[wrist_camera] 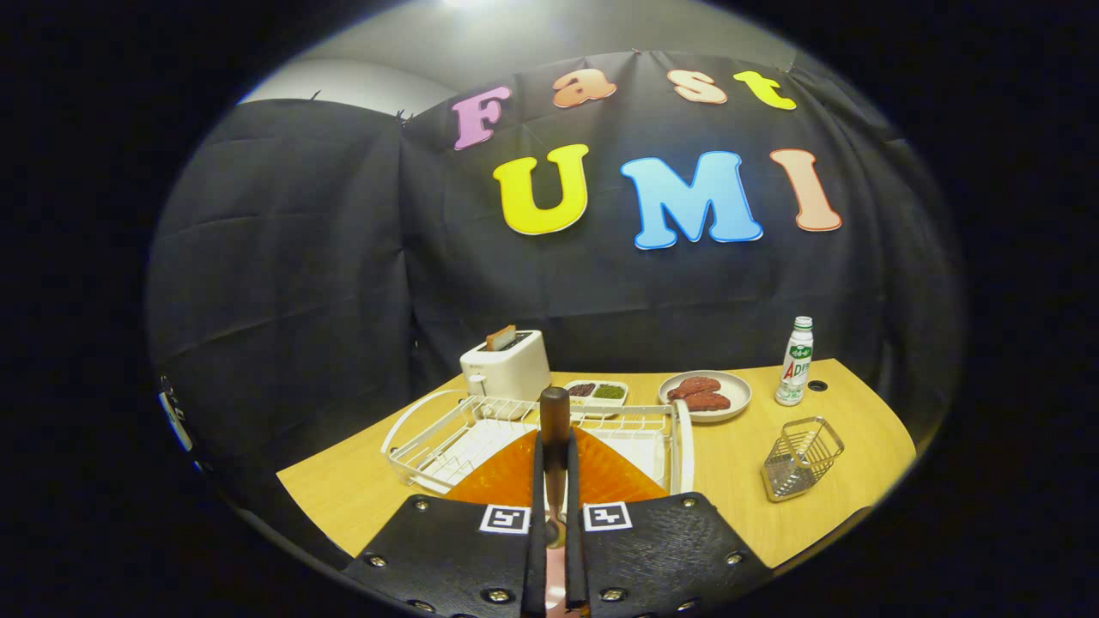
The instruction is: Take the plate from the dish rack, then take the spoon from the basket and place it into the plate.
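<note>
Spoon (555,429) pinched btwn fingers (538,481), above orange plate (506,476).

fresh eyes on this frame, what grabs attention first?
The gripper is shut on a spoon with a dark brown handle that stands upright between its fingers, directly over a ribbed orange plate. That plate lies in front of the white wire dish rack. Beyond the rack stand a white toaster and a pale plate of reddish meat, with an empty wire basket to the right.
</note>
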The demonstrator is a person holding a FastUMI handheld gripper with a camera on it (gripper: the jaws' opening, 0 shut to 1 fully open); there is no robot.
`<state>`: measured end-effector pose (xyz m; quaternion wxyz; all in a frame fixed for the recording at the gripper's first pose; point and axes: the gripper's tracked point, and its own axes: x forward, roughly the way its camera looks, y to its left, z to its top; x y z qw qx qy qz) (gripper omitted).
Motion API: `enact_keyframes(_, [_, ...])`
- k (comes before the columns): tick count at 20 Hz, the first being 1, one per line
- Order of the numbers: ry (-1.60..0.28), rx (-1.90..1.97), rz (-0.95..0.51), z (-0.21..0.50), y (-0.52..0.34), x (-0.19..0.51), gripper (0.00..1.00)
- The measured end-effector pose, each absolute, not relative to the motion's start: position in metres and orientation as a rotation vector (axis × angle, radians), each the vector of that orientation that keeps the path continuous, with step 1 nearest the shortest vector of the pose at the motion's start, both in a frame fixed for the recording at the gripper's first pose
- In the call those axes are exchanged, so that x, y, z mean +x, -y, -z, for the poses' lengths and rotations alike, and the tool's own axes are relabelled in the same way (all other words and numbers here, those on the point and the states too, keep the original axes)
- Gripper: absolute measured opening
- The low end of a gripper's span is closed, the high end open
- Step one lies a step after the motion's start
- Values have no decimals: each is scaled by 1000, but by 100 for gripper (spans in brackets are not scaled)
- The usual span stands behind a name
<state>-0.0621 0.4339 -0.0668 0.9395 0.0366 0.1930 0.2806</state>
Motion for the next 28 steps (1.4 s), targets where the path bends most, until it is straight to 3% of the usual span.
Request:
enact_keyframes(14, [-407,-38,-680,123,-491,-132,8])
enact_keyframes(20, [-378,-58,-695,118,-487,-136,12])
enact_keyframes(28, [-269,-54,-717,59,-474,-131,15])
